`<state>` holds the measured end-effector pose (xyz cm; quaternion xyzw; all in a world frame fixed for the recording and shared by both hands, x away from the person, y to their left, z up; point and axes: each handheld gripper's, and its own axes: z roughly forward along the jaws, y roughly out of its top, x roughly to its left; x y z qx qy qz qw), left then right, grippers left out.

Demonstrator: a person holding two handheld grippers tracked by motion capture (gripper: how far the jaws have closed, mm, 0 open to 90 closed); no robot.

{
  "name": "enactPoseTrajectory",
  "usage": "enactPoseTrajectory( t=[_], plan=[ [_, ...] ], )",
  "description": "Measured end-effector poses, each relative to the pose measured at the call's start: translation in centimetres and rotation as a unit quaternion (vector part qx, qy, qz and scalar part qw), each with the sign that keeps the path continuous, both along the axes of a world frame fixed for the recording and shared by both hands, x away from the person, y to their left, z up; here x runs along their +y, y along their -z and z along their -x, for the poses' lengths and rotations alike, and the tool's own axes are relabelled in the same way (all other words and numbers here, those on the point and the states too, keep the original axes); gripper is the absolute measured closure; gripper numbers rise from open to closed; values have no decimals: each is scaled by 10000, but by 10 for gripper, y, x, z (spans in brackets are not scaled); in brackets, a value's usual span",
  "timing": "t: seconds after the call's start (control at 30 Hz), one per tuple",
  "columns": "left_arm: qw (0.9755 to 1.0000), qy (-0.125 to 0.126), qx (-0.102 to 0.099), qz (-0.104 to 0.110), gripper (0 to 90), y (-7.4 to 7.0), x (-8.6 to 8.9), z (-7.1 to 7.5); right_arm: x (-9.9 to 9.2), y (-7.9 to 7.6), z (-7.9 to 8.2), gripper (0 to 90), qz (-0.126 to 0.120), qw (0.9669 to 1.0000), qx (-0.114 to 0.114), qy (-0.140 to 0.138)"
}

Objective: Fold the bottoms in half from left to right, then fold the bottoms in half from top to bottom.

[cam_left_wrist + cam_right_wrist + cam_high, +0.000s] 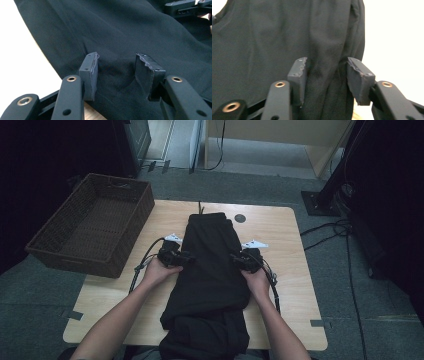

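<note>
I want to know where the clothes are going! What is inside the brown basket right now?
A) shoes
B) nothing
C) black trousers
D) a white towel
B: in the high view the brown wicker basket at the table's left edge shows only its bare woven bottom, while the black garment lies on the wooden table between the two hands.
</note>
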<state>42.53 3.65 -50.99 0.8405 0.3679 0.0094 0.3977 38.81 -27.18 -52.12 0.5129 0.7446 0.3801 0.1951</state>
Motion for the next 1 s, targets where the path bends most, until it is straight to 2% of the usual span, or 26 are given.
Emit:
enactPoseTrajectory(
  t=[0.13, 0.37, 0.47, 0.53, 0.6, 0.67, 0.73, 0.8, 0.87, 1.0],
  plan=[
    [10000, -28, -4, -81, 552, -1, 1, 9, 3, 1, 7, 601, -54, 10000, -23, -37],
    [9997, 25, 179, -165, 560, -5, 10, 32, 12, 0, 38, 652, -159, 9992, 32, -353],
    [9997, 21, 207, -139, 560, -4, 15, 43, 16, -2, 46, 653, -193, 9986, 191, -452],
    [9998, -6, 198, -52, 554, -3, 18, 49, 17, -1, 51, 652, -190, 9984, 149, -514],
    [9998, -28, 217, 7, 539, -3, 22, 49, 18, 0, 53, 647, -191, 9984, 88, -521],
    [9997, -61, 229, 43, 503, -4, 24, 48, 16, 0, 52, 594, -307, 9982, 112, -497],
    [9999, -68, 106, 25, 495, -7, 25, 46, 14, -1, 51, 552, -316, 9984, 171, -440],
    [10000, -48, 68, 14, 486, -10, 27, 44, 12, -6, 48, 541, -285, 9987, 163, -393],
    [9998, -99, 95, 136, 486, -10, 32, 40, 9, -9, 46, 534, -324, 9987, 141, -379],
    [9997, -179, 120, 143, 467, -9, 35, 34, 5, -8, 42, 507, -380, 9985, 164, -348]
  ],
)
